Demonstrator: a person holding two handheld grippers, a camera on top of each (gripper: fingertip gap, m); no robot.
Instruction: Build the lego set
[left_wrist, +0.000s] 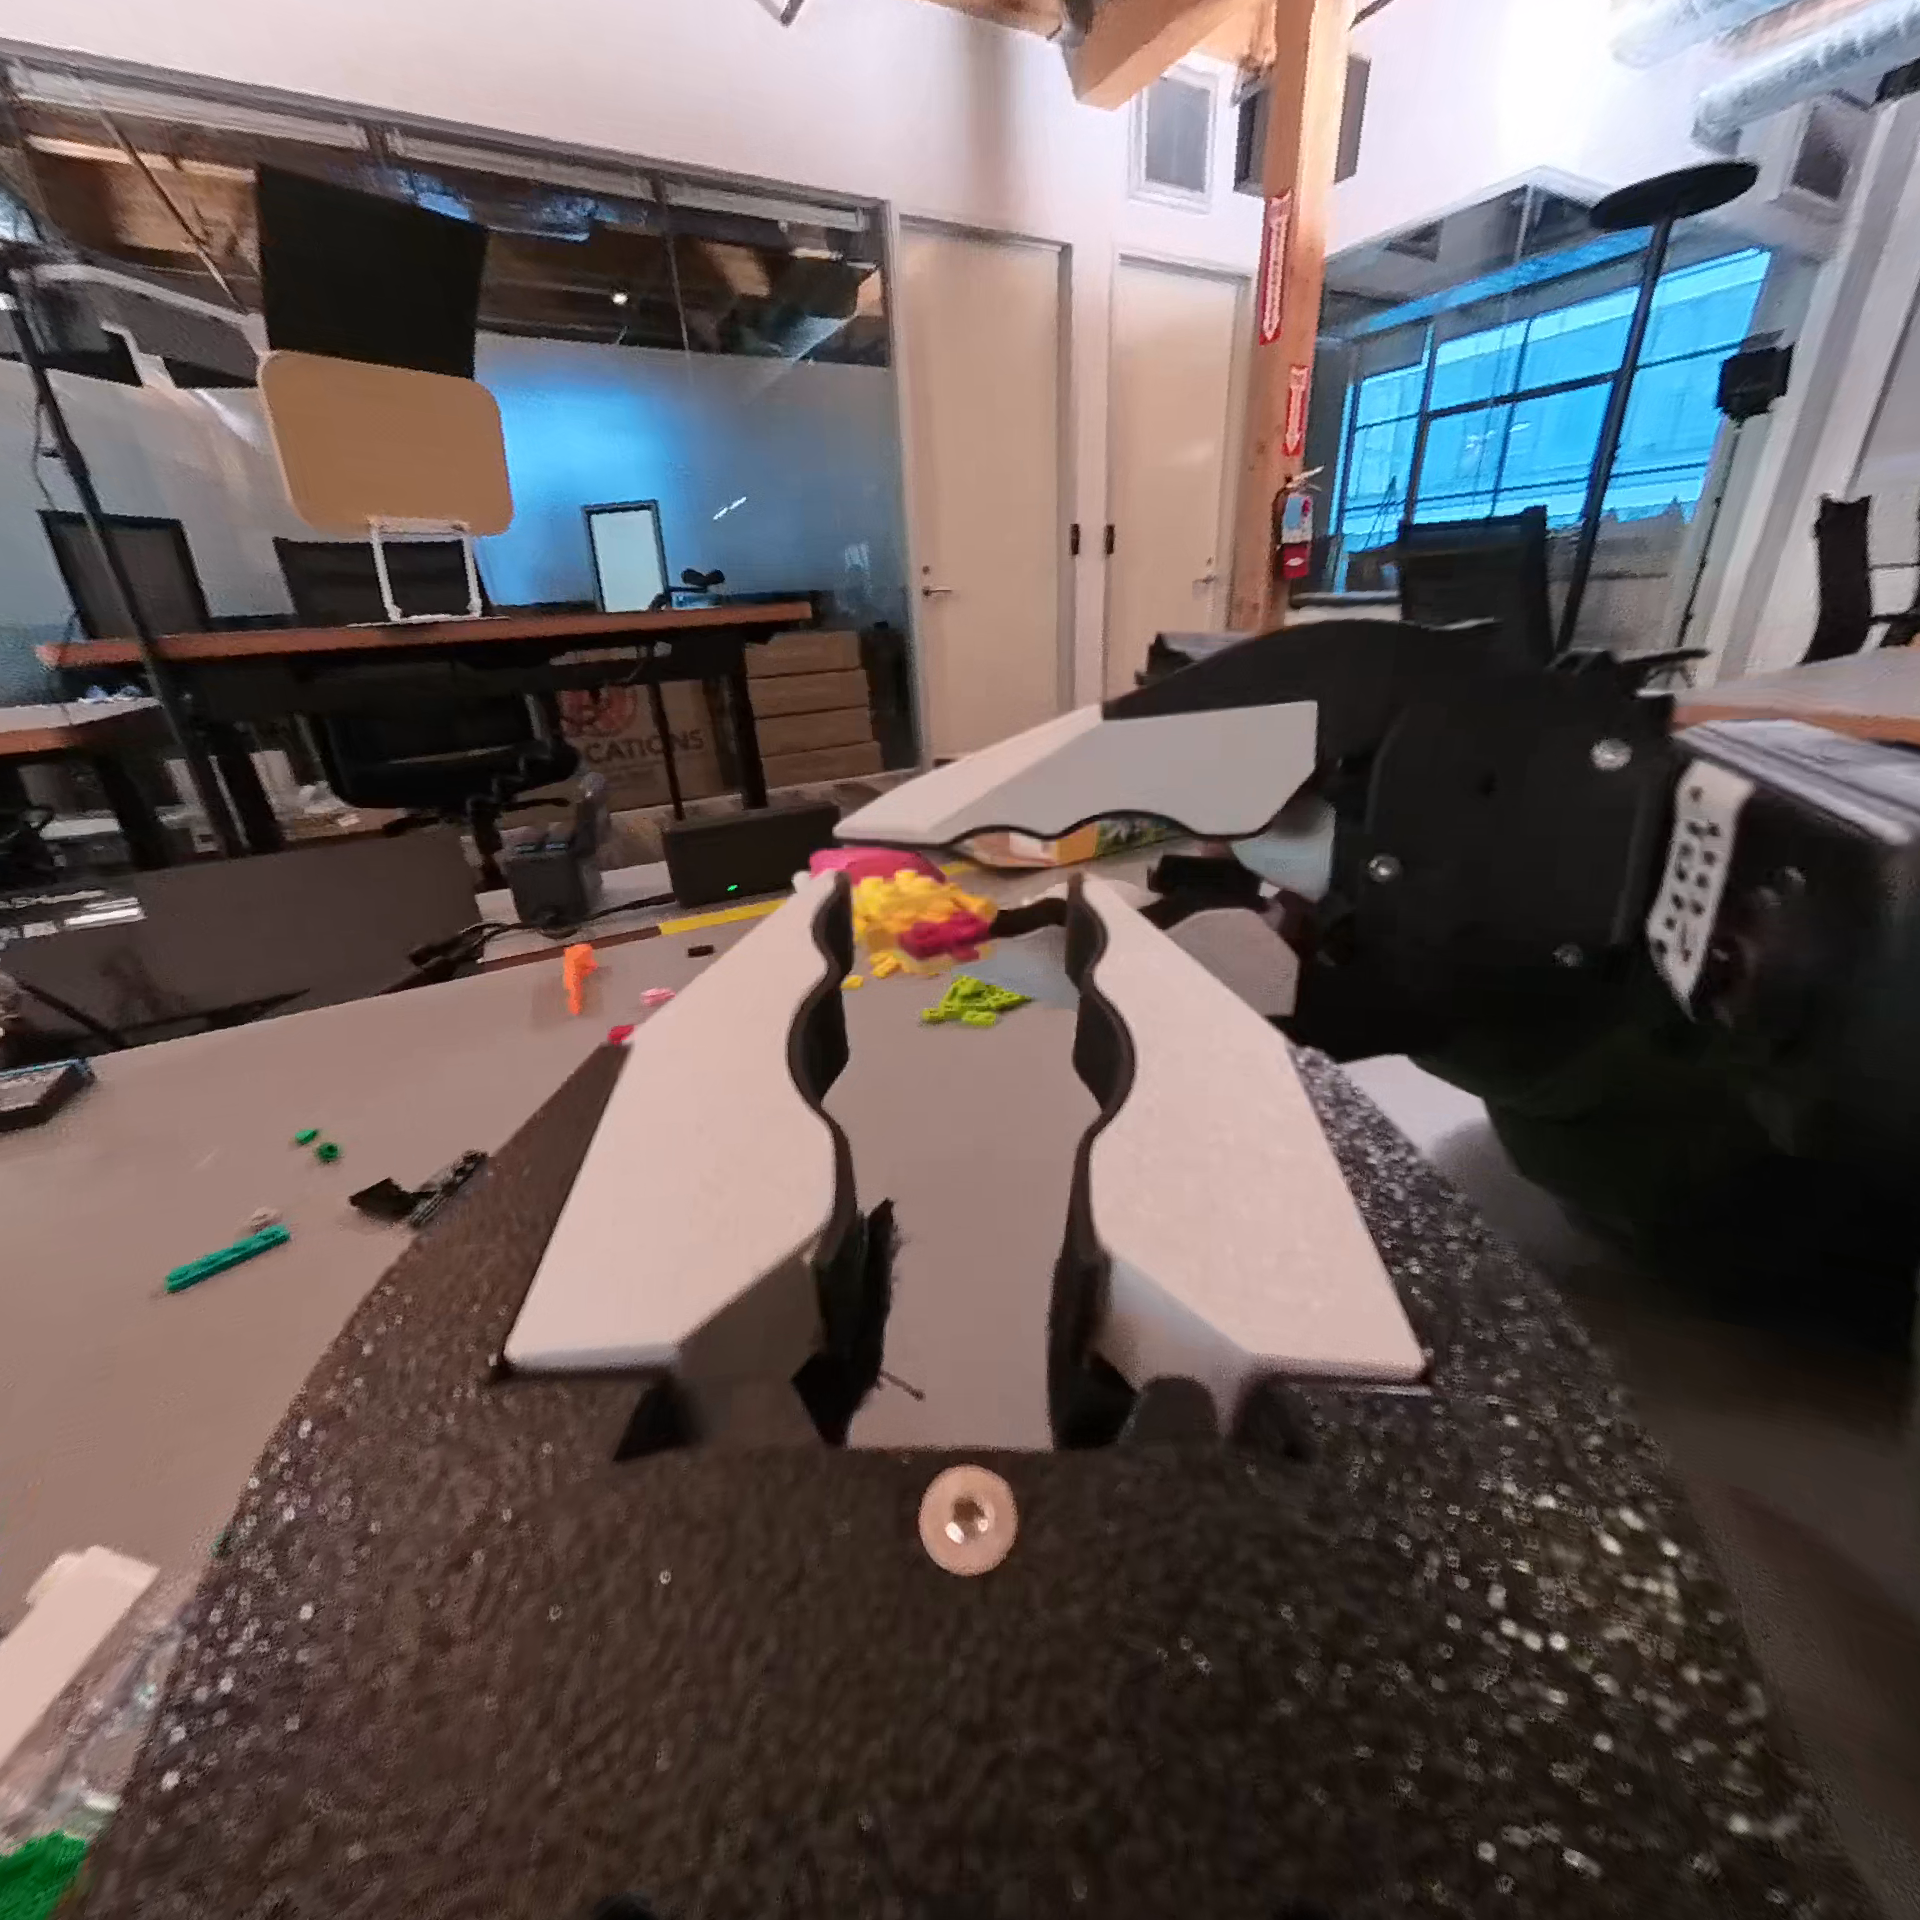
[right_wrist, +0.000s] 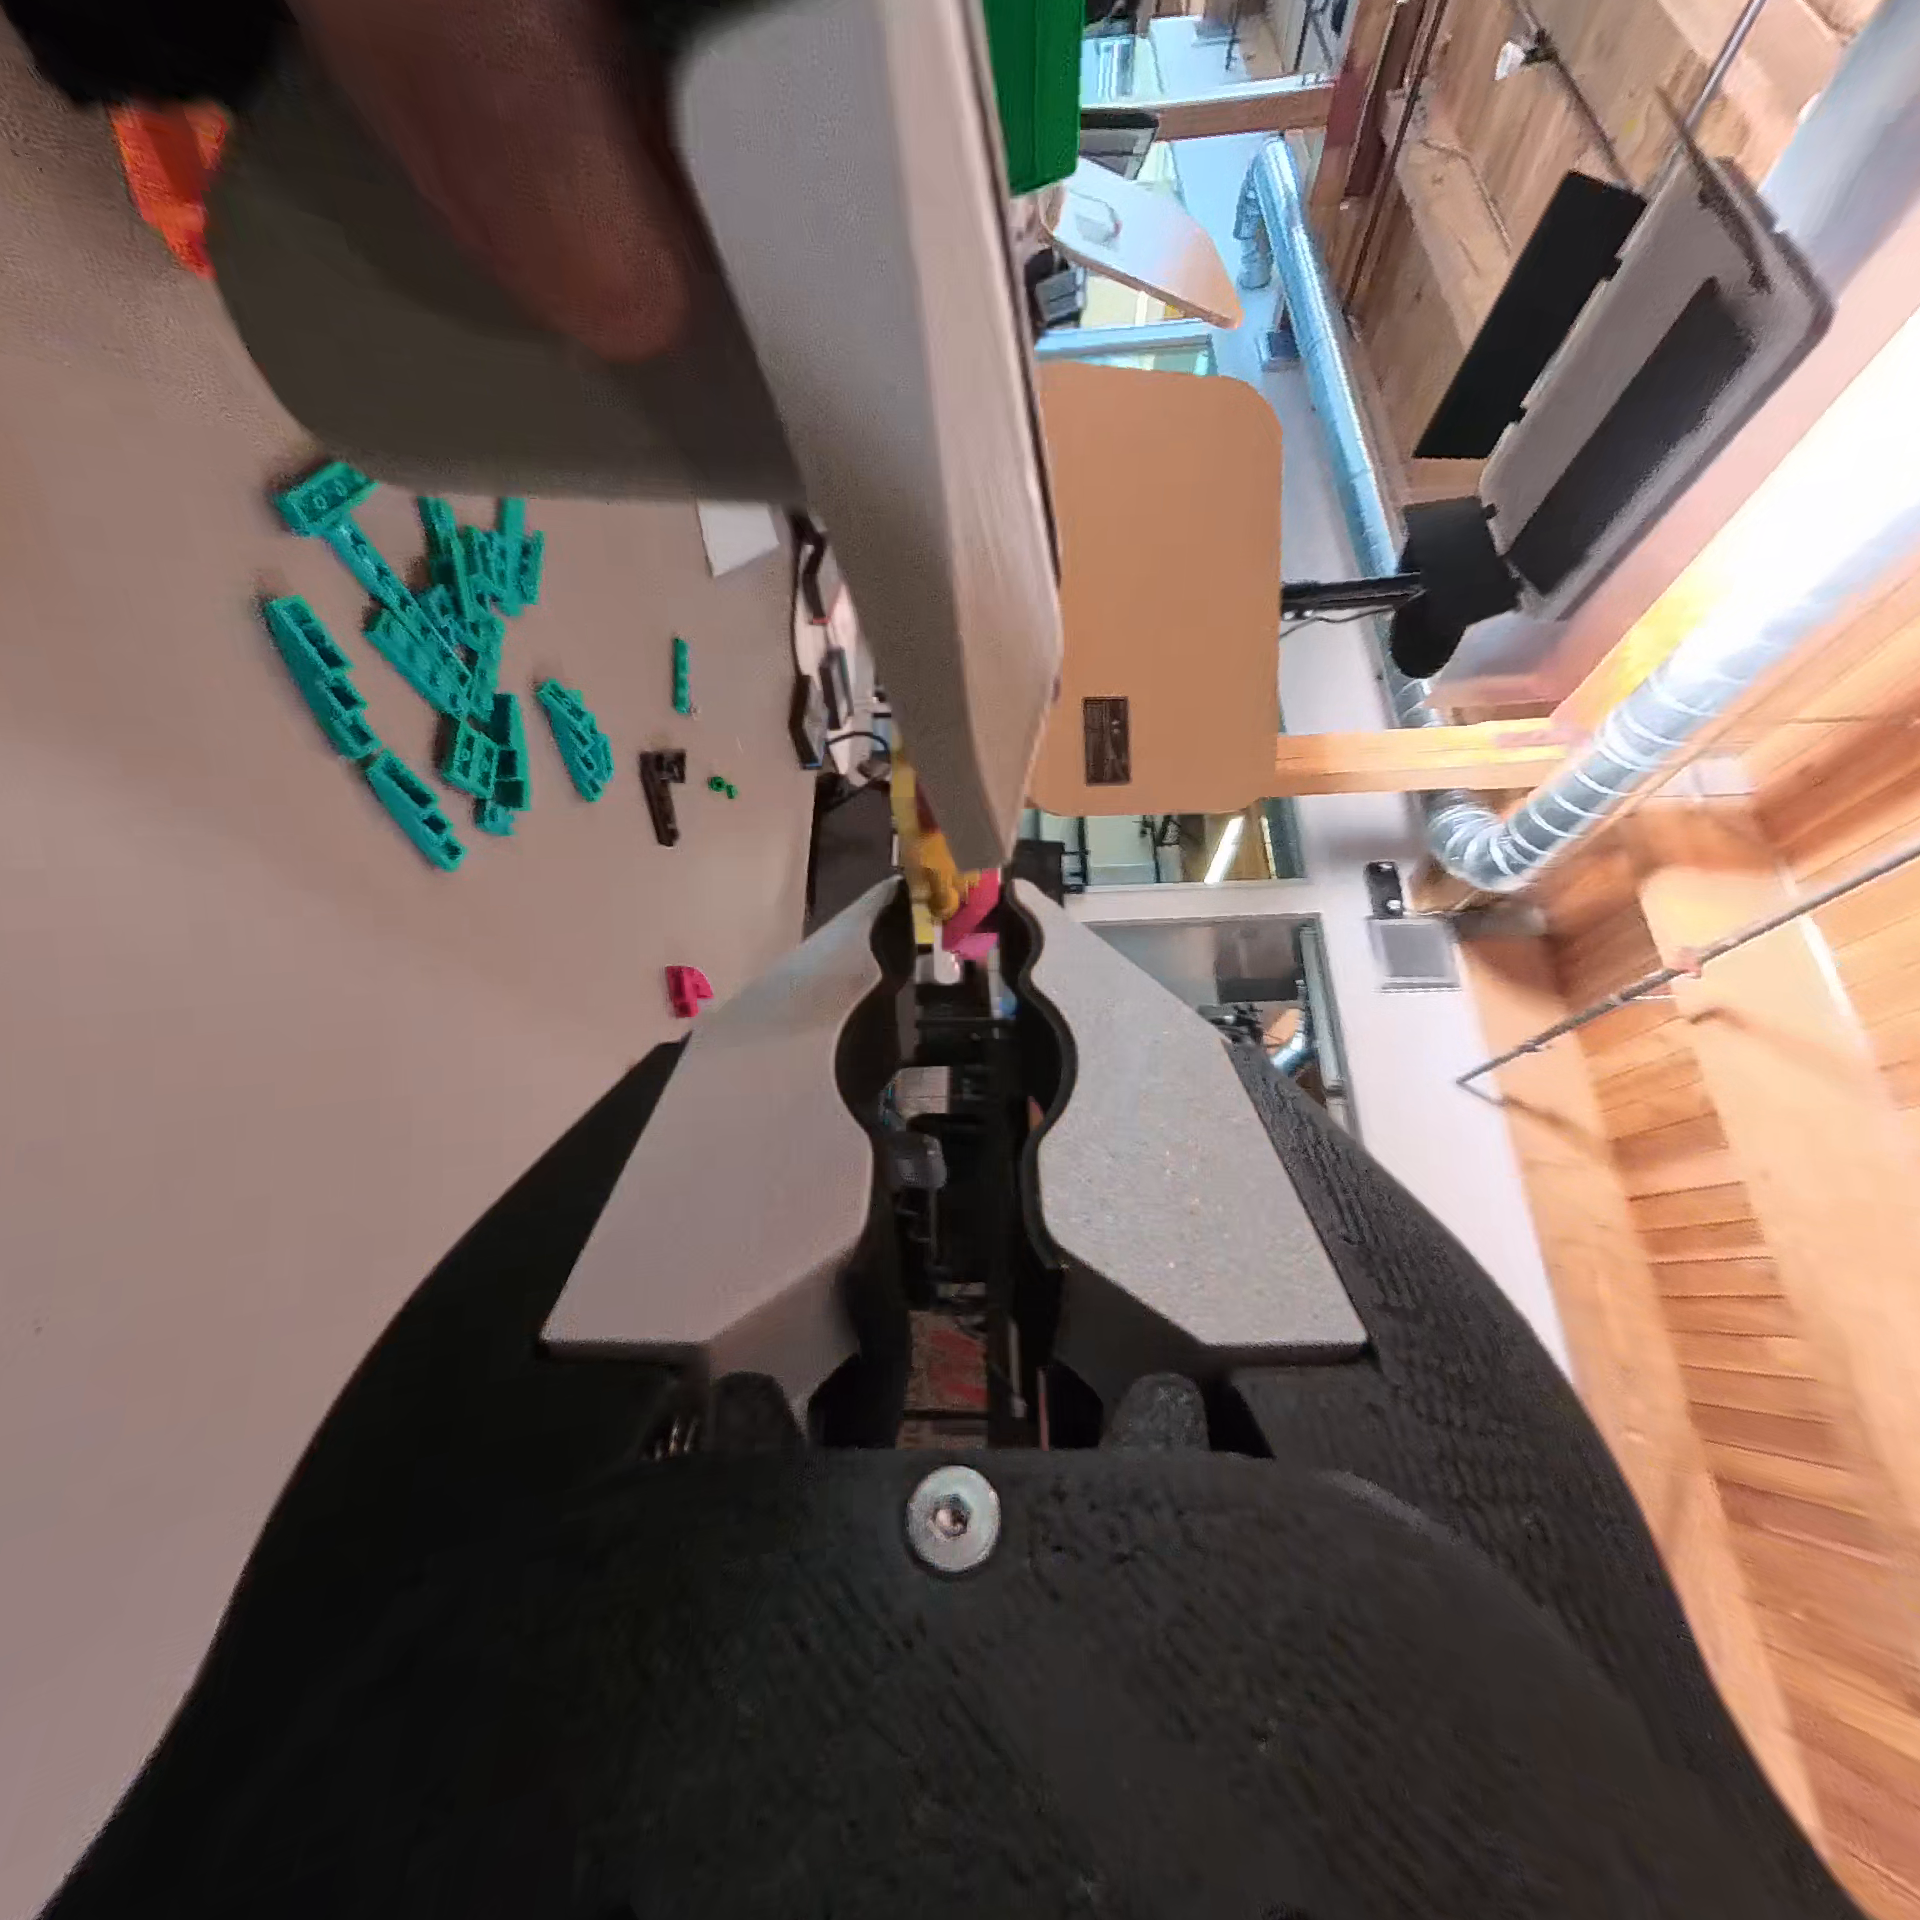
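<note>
— Grey table (left_wrist: 156, 1122), bricks all over. Our left gripper (left_wrist: 956, 904) is open, holding nothing.
— Our right gripper (right_wrist: 951, 914) pinches the yellow-and-pink lego build (right_wrist: 951, 914) near its tips. We should squeeze gently, then bring the left in slowly.

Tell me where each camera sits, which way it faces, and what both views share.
Left wrist view: sits on the left gripper, level, looking across the grey table at the yellow and pink brick pile; the right gripper reaches in from the right.
Right wrist view: sits on the right gripper, rolled sideways, the table at left with teal bricks; the left gripper's finger crosses above.
Shared: table, both grippers, black pieces.
</note>
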